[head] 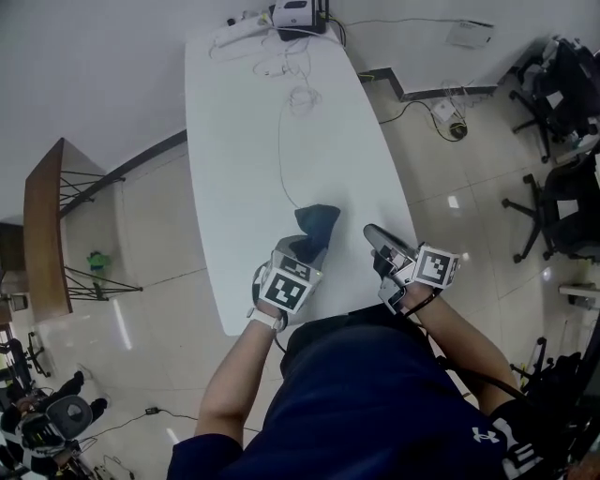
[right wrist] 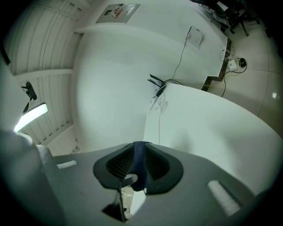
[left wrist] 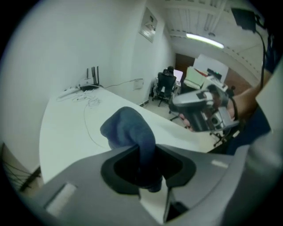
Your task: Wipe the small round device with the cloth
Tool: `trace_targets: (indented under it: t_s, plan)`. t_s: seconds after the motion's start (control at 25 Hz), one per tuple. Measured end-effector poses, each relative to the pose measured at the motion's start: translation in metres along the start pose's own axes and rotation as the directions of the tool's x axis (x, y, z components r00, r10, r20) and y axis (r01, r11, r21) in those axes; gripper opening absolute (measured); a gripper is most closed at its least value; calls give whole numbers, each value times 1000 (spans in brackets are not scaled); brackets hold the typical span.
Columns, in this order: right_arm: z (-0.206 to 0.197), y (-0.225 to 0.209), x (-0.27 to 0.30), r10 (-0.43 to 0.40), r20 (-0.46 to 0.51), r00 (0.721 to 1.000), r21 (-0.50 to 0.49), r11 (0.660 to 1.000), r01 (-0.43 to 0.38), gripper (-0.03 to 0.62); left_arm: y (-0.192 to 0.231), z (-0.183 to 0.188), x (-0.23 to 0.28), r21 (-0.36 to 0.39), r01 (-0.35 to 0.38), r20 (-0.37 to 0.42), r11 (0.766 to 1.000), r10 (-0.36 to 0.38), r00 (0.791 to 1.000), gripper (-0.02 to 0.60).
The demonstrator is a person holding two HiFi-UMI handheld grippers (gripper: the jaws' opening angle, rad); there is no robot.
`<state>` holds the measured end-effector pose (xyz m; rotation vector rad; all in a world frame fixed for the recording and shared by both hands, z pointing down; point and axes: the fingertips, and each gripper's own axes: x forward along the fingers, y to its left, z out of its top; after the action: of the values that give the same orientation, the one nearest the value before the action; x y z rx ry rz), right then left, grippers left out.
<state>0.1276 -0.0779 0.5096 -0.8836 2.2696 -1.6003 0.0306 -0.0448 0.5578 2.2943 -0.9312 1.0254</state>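
Observation:
My left gripper [head: 305,253] hovers over the near end of the white table [head: 244,141] and is shut on a dark blue cloth [head: 317,223]. The cloth [left wrist: 128,128] bulges out in front of that gripper's [left wrist: 148,167] jaws in the left gripper view. To its right, my right gripper [head: 377,236] is lifted off the table. In the right gripper view its [right wrist: 138,164] ribbed pads press on a thin dark thing seen edge-on, the small round device [right wrist: 139,156]. Its face is hidden. The right gripper [left wrist: 194,106] also shows at the right of the left gripper view.
A thin white cable [head: 281,159] runs down the table from a router and power strip [head: 298,14] at the far end. Office chairs [head: 562,75] stand on the tiled floor to the right. A wooden shelf [head: 47,225] stands to the left.

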Motion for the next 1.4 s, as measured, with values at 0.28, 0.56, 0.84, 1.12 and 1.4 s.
trace_targets:
  t_s: [0.28, 0.56, 0.84, 1.12, 1.4]
  plan:
    - [-13, -50, -21, -46, 17, 999, 37, 998, 45, 71, -37, -42, 49, 437, -41, -162, 899, 124, 979, 109]
    - [0, -19, -17, -82, 15, 997, -15, 996, 82, 69, -28, -19, -34, -316, 268, 167, 910, -225, 960, 107]
    - [-5, -13, -3, -90, 7, 996, -13, 996, 90, 67, 123, -29, -19, 232, -87, -140, 969, 122, 983, 109]
    - [-4, -10, -12, -110, 55, 992, -2, 994, 111, 67, 117, -48, 46, 687, 138, -361, 714, 170, 917, 109]
    - [-10, -16, -11, -85, 23, 996, 5, 996, 85, 66, 79, -85, 36, 283, 83, -366, 956, 28, 930, 107]
